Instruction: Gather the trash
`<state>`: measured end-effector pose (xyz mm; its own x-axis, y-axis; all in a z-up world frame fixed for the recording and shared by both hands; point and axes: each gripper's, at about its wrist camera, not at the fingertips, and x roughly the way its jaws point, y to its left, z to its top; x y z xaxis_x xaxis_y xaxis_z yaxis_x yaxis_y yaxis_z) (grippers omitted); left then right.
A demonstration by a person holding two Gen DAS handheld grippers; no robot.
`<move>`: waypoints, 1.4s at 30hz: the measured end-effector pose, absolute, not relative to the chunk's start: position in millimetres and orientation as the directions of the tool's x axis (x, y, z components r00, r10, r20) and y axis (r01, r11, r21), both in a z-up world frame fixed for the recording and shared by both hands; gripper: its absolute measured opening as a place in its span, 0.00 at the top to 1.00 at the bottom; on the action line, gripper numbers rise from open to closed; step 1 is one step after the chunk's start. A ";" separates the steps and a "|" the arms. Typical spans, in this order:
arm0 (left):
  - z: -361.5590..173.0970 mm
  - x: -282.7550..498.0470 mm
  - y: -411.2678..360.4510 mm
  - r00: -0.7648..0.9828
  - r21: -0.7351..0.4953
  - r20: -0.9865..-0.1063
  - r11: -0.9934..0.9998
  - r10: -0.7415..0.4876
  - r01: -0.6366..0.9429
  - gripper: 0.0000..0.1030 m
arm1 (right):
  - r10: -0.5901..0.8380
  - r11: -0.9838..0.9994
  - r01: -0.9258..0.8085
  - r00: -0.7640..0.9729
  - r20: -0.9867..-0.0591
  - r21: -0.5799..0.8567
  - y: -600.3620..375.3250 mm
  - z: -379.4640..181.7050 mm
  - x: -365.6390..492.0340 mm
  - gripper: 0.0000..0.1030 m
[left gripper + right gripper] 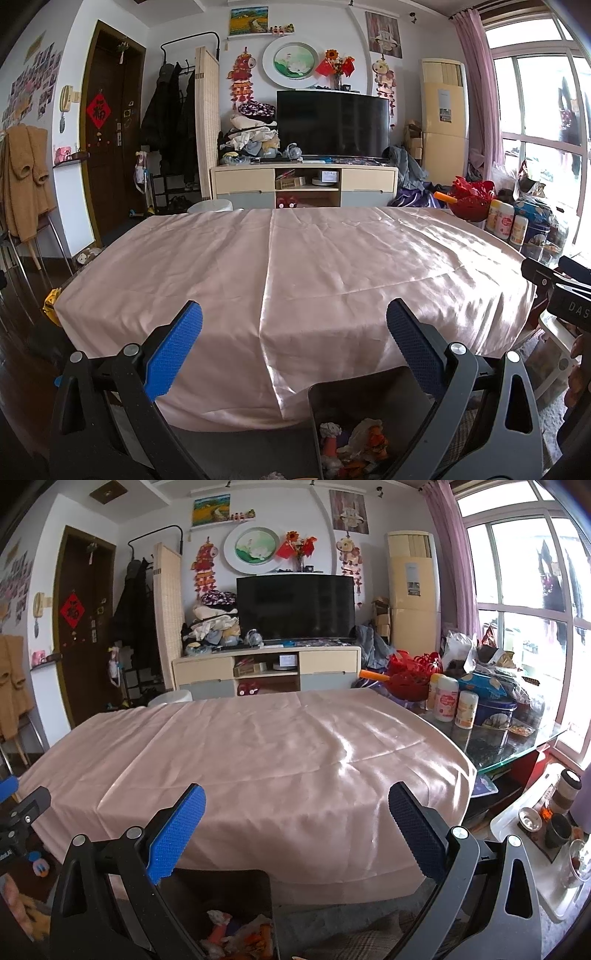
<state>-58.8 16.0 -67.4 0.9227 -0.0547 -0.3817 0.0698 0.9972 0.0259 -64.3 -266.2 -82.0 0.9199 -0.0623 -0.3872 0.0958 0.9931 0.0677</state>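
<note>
A table under a pink satin cloth (pixel 295 266) (pixel 258 753) fills the middle of both views, and I see no trash lying on the cloth. A dark bin (pixel 354 402) (pixel 221 890) stands on the floor at the table's near edge, holding crumpled white and orange wrappers (pixel 364 439) (pixel 247 930). My left gripper (pixel 294 328) is open above and in front of the bin, with nothing between its blue pads. My right gripper (pixel 296 808) is also open and empty, with the bin low at its left. The right gripper's body shows at the left wrist view's right edge (pixel 561 291).
Bottles (pixel 445 698), a red basket (pixel 413 675), a blue tin and bags crowd a glass table at the right. A white tray (pixel 517 827) with cups sits low right. A TV cabinet (pixel 303 181) stands behind; a chair with a tan robe (pixel 26 177) is at left.
</note>
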 end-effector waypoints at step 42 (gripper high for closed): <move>-66.7 -58.6 11.9 0.921 0.017 -0.386 0.998 -0.053 0.065 0.08 | -0.039 0.994 0.077 0.911 -0.410 0.075 -260.9 -83.4 -59.7 0.03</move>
